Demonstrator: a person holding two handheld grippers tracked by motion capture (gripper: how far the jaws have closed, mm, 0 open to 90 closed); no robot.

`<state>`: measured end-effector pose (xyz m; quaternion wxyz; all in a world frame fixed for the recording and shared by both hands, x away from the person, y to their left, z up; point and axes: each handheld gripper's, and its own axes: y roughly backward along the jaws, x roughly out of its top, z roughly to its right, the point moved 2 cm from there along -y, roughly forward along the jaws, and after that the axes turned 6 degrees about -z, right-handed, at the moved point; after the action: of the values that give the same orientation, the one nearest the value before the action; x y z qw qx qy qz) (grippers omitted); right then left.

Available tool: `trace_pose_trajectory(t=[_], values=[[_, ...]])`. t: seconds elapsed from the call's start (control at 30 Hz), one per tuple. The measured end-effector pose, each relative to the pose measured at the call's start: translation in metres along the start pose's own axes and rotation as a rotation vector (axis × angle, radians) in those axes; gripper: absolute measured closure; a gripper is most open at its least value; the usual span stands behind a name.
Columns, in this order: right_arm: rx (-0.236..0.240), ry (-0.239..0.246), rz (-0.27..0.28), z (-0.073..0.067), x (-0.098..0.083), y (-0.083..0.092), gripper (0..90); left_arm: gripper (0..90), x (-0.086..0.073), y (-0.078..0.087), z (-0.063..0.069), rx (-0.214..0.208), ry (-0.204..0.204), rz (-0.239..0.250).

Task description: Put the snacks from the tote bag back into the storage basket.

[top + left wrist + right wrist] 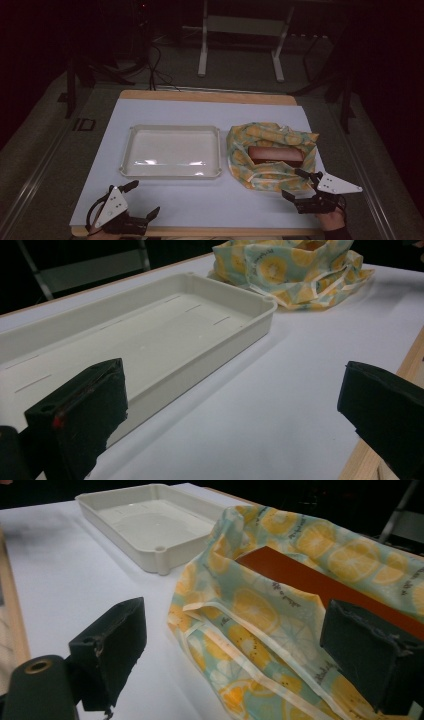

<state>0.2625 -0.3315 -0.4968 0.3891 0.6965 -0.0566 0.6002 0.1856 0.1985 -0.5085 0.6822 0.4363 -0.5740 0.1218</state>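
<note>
A dark room with a metal stand (240, 40) surrounds the white-topped table (165, 205). On it sit an empty cream tray (172, 150) and, right, a lemon-print bag (270, 150) holding a red-brown box (276, 155). The right gripper (301, 184) gapes beside the bag; the left gripper (145, 199) gapes near the tray.

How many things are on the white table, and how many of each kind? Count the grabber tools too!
Trays: 1, the white tray
Bags: 1, the lemon-print bag
Boxes: 1, the reddish-brown box inside the bag
Grippers: 2, the left gripper and the right gripper, both open
Total: 5
</note>
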Motion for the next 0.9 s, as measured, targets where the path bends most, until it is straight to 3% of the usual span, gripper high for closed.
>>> trace_pose_trajectory(t=[0.13,0.3,0.37,0.4,0.47,0.6,0.9], values=[[0.053,-0.005,-0.043,0.000,0.001,0.001,11.4,0.0,0.000,-0.002,0.000,-0.017,0.003,0.008],[0.069,0.005,-0.115,0.002,0.003,0.005,11.3,0.0,0.001,-0.003,0.002,-0.032,-0.016,0.010],[0.089,0.004,-0.117,0.003,0.003,0.006,11.3,0.0,0.001,-0.003,0.003,-0.037,-0.018,0.012],[0.124,0.004,-0.115,0.004,0.005,0.008,11.4,0.0,0.002,-0.004,0.003,-0.042,-0.021,0.012],[0.126,0.019,-0.131,0.004,0.008,0.008,11.4,0.0,0.002,-0.004,0.004,-0.044,-0.023,0.006],[0.179,0.045,-0.158,0.004,0.014,0.006,11.2,0.0,0.002,-0.005,0.003,-0.049,-0.018,0.007],[0.186,0.123,-0.147,0.008,0.037,0.003,12.8,0.0,0.002,-0.006,0.003,-0.063,-0.016,0.014]])
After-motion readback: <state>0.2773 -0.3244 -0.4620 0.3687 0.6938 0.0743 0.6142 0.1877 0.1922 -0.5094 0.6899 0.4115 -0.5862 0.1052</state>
